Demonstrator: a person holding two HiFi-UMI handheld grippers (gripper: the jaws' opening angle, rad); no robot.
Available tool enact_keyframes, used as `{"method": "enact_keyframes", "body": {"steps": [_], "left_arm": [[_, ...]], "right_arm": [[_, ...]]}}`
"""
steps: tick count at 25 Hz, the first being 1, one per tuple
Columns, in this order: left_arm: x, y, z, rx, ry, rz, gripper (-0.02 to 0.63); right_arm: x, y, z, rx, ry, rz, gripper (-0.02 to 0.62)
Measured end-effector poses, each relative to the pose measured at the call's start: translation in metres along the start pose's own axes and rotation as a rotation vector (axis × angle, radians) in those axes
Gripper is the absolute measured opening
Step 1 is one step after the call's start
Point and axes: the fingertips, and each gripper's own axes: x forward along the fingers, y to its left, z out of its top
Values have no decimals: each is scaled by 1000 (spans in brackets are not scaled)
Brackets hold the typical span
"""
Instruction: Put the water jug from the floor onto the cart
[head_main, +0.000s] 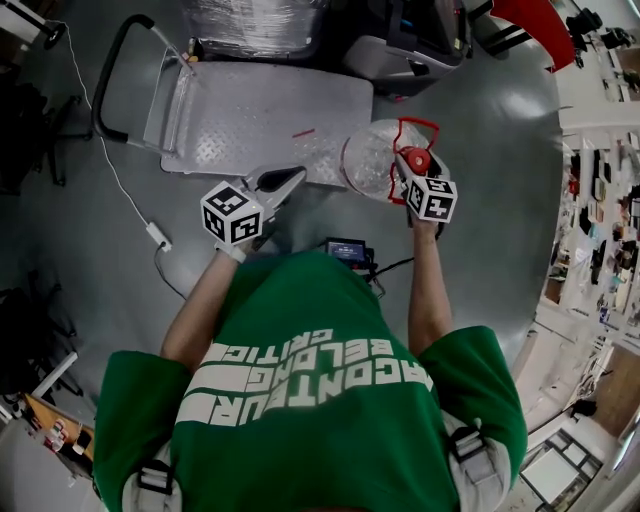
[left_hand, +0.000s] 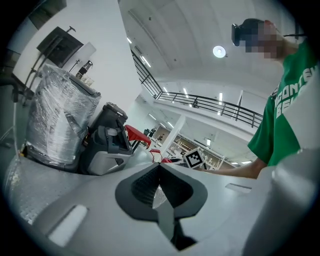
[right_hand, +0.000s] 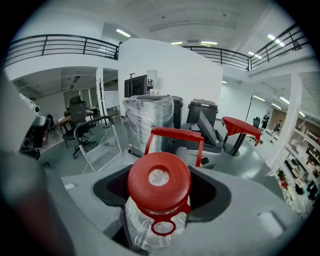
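Observation:
The water jug (head_main: 372, 158) is clear plastic with a red cap (right_hand: 159, 181) and a red carry handle (right_hand: 175, 134). In the head view it overlaps the right front corner of the cart's grey metal deck (head_main: 255, 118); whether it rests there or hangs, I cannot tell. My right gripper (head_main: 407, 168) is shut on the jug's neck just under the cap (right_hand: 159, 212). My left gripper (head_main: 283, 181) is to the left of the jug, at the cart's front edge, with its jaws together and nothing in them (left_hand: 160, 172).
The cart's black push handle (head_main: 108, 75) stands at its left end. Behind the cart are a film-wrapped bin (head_main: 250, 22) and grey machines (head_main: 420, 40), with a red table (head_main: 540, 25) at far right. A white cable with an adapter (head_main: 158, 237) lies on the floor at left.

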Motion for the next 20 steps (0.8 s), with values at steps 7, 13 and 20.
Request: {"method": "enact_keyframes", "body": {"steps": [7, 13, 20], "left_arm": [[-33, 20, -2, -23, -2, 29, 8], [-43, 29, 6, -30, -11, 73, 8], [-46, 51, 5, -63, -9, 147, 8]], "right_arm": [[20, 21, 13, -29, 10, 6, 302], [44, 34, 22, -61, 24, 57, 302], [88, 55, 26, -105, 48, 131, 302]]}}
